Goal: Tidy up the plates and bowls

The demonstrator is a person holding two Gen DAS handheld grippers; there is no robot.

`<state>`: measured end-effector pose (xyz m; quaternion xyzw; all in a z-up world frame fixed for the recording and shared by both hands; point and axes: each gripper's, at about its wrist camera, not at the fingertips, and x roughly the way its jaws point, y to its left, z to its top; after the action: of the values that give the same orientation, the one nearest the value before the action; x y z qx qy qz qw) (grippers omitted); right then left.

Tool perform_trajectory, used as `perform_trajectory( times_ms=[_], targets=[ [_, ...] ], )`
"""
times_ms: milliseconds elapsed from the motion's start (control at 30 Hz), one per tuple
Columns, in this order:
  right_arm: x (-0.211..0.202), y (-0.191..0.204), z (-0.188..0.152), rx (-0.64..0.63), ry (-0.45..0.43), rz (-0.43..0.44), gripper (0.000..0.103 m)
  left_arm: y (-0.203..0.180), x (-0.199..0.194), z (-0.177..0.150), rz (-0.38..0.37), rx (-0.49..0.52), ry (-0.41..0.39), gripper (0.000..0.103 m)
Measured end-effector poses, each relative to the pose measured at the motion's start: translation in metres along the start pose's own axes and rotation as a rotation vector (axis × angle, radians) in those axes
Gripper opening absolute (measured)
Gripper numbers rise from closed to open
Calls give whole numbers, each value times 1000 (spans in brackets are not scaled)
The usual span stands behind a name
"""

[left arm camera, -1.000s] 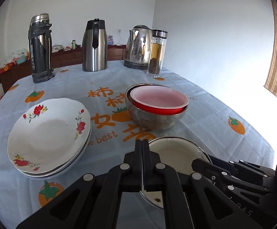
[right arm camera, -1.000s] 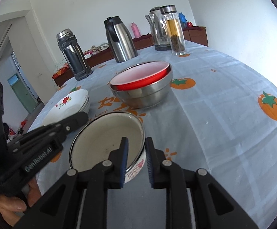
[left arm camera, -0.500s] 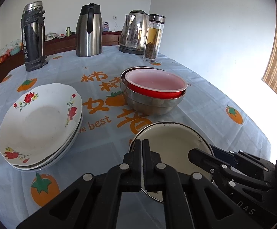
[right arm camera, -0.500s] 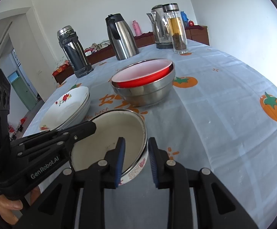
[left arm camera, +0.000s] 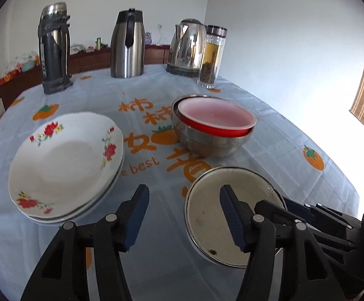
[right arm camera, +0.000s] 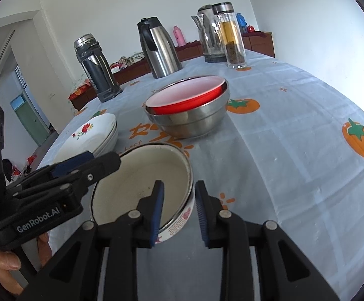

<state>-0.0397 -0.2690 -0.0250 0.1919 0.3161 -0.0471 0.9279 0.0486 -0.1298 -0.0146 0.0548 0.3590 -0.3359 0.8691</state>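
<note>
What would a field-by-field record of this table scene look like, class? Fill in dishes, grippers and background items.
near dish: white enamel bowl, empty, on the tablecloth
nested pair: red bowl inside steel bowl
plates: floral plates, stacked
left gripper: open, one finger over the enamel bowl
right gripper: open, straddling the enamel bowl's rim
background: thermos, steel carafe, kettle, tea bottle

Bright daylight, strong fisheye bending

Light poured in from the right, blowing out the tablecloth (left arm camera: 344, 115) edge in the left wrist view; the floral plates (left arm camera: 64, 160) looked slightly blurred, and black vignettes framed both views.
</note>
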Motion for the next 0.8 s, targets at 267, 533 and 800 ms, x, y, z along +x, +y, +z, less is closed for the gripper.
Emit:
perform_trajectory(
  times_ms=[267, 533, 800],
  targets=[
    [1, 1, 0, -2, 5, -1, 25, -3, 11, -6, -3, -2, 53, 22],
    [0, 4, 1, -12, -6, -25, 18, -5, 13, -9, 15, -2, 50, 11],
    [-4, 4, 3, -6, -30, -20, 13, 0, 7, -4, -4, -38, 7, 8]
  ],
)
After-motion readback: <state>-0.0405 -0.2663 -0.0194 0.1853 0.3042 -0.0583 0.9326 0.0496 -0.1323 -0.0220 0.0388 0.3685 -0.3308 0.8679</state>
